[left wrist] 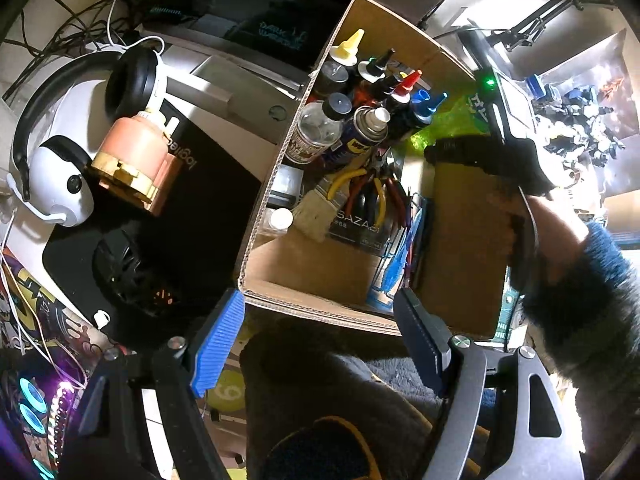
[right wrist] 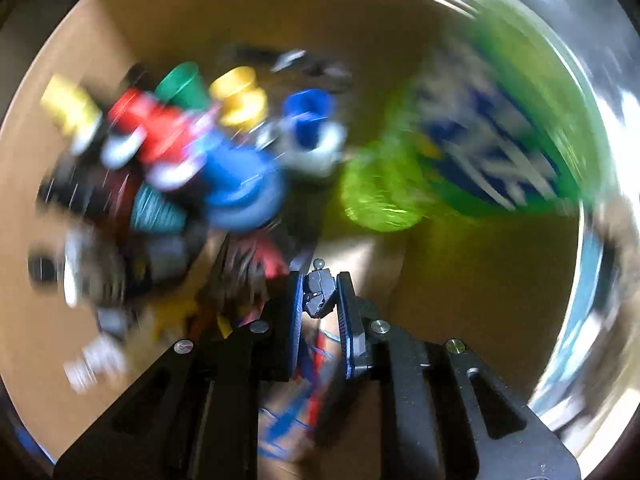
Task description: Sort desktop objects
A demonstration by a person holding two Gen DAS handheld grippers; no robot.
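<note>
My left gripper [left wrist: 320,344] hangs just short of the near wall of the cardboard box [left wrist: 312,304], its jaws spread wide with nothing between them. In the box I see squeeze bottles [left wrist: 384,76] with coloured nozzles standing at the far end, a spray can [left wrist: 370,130] beside a clear bottle [left wrist: 318,130], and pliers [left wrist: 372,192] and a paintbrush [left wrist: 320,212] lying on the floor of the box. A green bottle [left wrist: 444,128] leans at the right side. A headset [left wrist: 76,136] lies on the bench to the left.

My right gripper [right wrist: 319,296] is inside the box, jaws clenched on a small dark grey plastic part [right wrist: 319,294]. That view is badly smeared; the coloured caps [right wrist: 236,96] show to the left and the green bottle [right wrist: 460,152] to the right.
</note>
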